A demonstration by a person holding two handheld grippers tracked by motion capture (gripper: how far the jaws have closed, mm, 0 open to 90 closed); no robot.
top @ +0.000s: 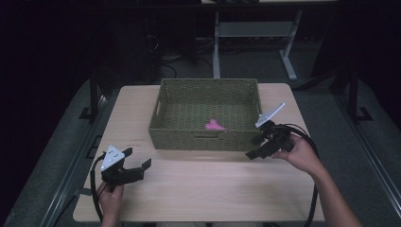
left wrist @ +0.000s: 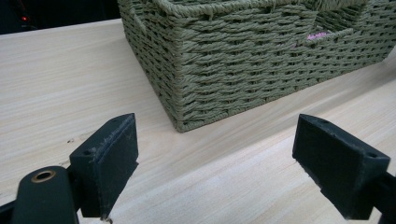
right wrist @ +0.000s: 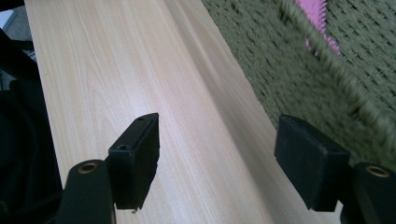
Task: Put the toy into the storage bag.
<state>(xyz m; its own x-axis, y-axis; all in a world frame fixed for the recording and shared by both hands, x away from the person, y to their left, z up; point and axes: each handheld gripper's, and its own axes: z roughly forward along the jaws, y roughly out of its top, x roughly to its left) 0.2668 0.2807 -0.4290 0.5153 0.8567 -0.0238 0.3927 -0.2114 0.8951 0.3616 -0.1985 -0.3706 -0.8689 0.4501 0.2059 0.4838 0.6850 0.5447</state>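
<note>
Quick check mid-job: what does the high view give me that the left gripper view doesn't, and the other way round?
High view alone: the whole table, both hands, the right hand-held gripper beside the green basket's right front corner, the left hand-held gripper from outside, and the pink object lying on the basket floor.

Left gripper view alone: its own two black jaws standing wide apart with nothing between them, and the basket's near corner weave close up.

Both: the wooden tabletop, the woven basket, and some pink; in the left gripper view it is just a sliver through the handle cut-out.
</note>
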